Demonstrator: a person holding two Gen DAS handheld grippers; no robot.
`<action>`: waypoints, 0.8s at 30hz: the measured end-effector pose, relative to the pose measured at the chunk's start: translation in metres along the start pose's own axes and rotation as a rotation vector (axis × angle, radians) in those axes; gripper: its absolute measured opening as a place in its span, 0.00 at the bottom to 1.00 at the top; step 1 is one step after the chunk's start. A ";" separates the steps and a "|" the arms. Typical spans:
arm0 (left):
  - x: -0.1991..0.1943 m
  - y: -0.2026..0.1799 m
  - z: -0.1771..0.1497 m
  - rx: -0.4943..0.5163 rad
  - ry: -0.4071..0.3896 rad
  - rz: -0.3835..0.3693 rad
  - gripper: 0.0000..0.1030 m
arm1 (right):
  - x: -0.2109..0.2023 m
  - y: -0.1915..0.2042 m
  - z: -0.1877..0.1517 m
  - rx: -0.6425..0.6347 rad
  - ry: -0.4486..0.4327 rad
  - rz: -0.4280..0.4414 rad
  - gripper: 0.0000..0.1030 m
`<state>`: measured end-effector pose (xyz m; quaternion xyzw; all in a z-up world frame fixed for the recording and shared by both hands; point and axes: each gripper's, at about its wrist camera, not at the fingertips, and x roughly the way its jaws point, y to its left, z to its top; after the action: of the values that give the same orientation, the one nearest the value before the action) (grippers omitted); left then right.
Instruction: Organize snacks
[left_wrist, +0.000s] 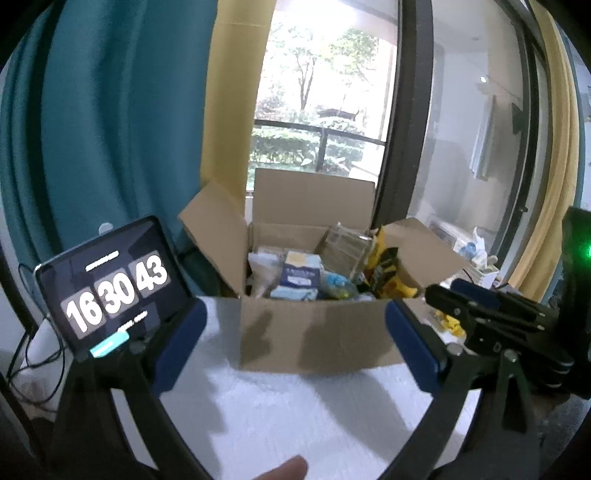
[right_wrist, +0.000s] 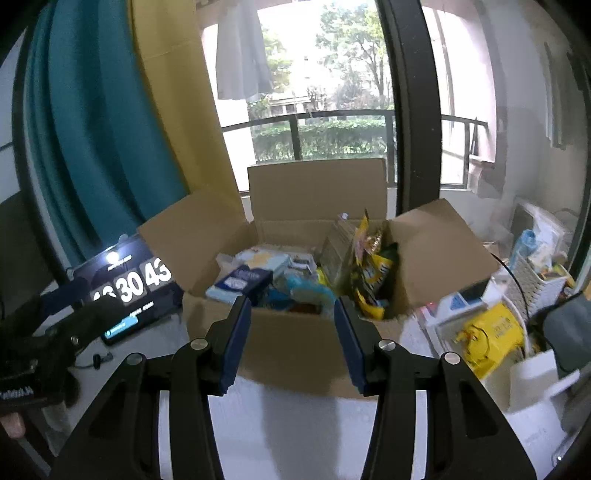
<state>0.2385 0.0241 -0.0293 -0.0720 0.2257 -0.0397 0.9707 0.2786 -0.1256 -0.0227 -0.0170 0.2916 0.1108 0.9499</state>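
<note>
Open brown cardboard box (left_wrist: 314, 332) of snacks on white bench (left_wrist: 295, 413), ahead of empty, wide-apart left claw (left_wrist: 295, 336), right claw (right_wrist: 291, 339) half apart, empty

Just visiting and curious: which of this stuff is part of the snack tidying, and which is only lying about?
Job: cardboard box, yellow snack bag, blue packet, left claw, right claw.

Lying about: clock tablet, curtains, clutter beside the box.

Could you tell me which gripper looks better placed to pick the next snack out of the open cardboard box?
Probably the left gripper: its jaws stand wide and empty, facing the cardboard box. The right gripper is empty too, jaws narrower.
</note>
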 end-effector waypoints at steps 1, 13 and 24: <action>-0.005 -0.001 -0.005 -0.005 -0.003 0.002 0.95 | -0.005 0.000 -0.003 -0.004 0.001 -0.001 0.48; -0.058 -0.021 -0.051 0.022 -0.029 -0.012 0.95 | -0.065 -0.004 -0.054 -0.021 0.016 -0.012 0.49; -0.104 -0.039 -0.071 0.069 -0.084 -0.017 0.95 | -0.128 0.000 -0.077 -0.062 -0.041 -0.037 0.63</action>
<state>0.1125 -0.0122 -0.0411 -0.0418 0.1825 -0.0525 0.9809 0.1328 -0.1584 -0.0156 -0.0493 0.2684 0.1026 0.9566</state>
